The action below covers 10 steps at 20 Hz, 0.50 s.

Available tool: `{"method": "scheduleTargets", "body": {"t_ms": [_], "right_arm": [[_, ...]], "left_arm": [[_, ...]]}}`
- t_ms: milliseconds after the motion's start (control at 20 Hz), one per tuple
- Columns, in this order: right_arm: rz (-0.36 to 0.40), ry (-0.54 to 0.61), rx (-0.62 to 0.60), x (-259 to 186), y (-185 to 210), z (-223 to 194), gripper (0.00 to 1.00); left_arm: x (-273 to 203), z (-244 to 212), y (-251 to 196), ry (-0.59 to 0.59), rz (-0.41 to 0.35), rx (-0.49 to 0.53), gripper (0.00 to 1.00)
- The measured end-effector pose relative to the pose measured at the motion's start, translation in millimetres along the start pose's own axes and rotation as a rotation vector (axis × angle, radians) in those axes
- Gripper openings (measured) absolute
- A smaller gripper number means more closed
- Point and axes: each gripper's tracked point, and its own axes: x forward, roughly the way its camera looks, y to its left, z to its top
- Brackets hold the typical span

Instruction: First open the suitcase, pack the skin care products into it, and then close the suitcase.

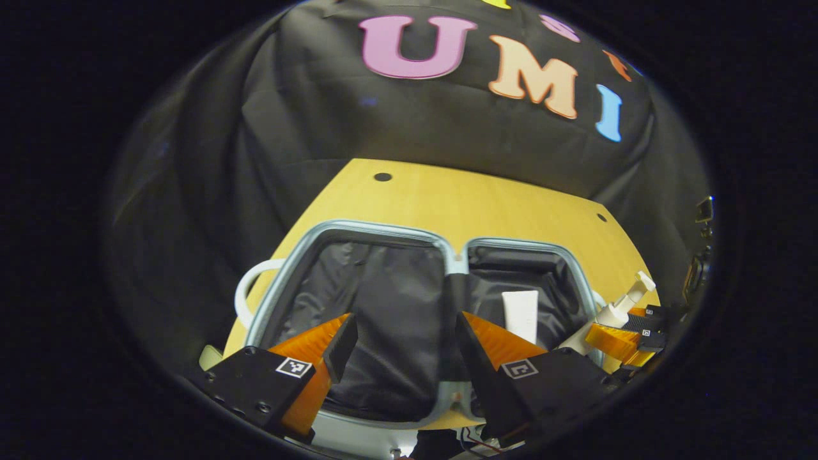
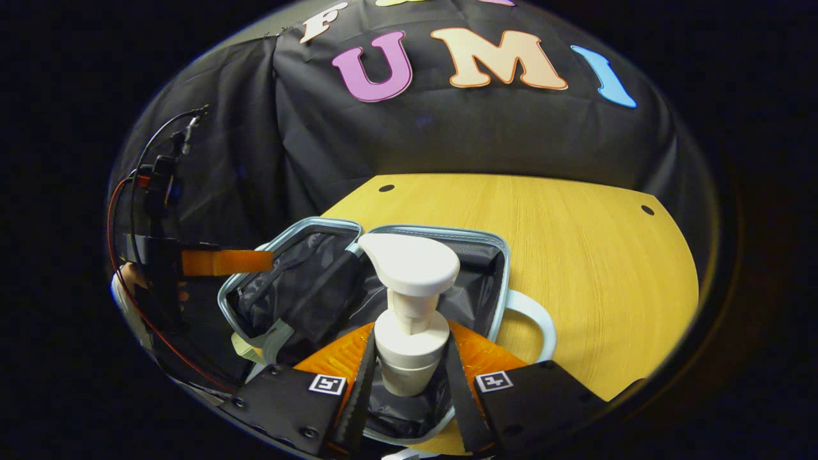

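- Your suitcase (image 1: pixel 374 228) has a pale blue-grey rim, and the same pale shade shows on its looped handle (image 1: pixel 246 291).
- Its lining (image 1: pixel 390 306) is black and glossy, with soft grey highlights along the creases.
- The tube (image 1: pixel 521 314) you see lying in the lining is plain white.
- Your pump bottle (image 2: pixel 409 348) is off-white all over: head, neck and body, with no pattern.
- The surface (image 2: pixel 575 255) under the case is warm yellow wood with fine, straight grain and a few small dark round holes.
- The body of each hand-held gripper is black and carries a small square black-and-white marker (image 2: pixel 327 384).
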Motion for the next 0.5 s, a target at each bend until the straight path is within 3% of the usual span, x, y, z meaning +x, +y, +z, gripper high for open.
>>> {"method": "scheduleTargets", "body": {"t_ms": [300,350,450,500], "right_arm": [[-0.064,0.028,0.009,25,-6,3,0.63],[-0.085,0.034,0.005,27,-11,3,0.60],[-0.092,0.036,0.021,28,-11,4,0.71],[-0.088,0.036,0.028,29,-9,4,0.85]], "left_arm": [[-14,-12,76,0.007,0.107,-0.116,0.92],[-14,-11,88,0.005,0.127,-0.123,0.92],[-13,-5,111,-0.008,0.153,-0.139,0.92],[-12,-4,122,-0.011,0.165,-0.145,0.92]]}}
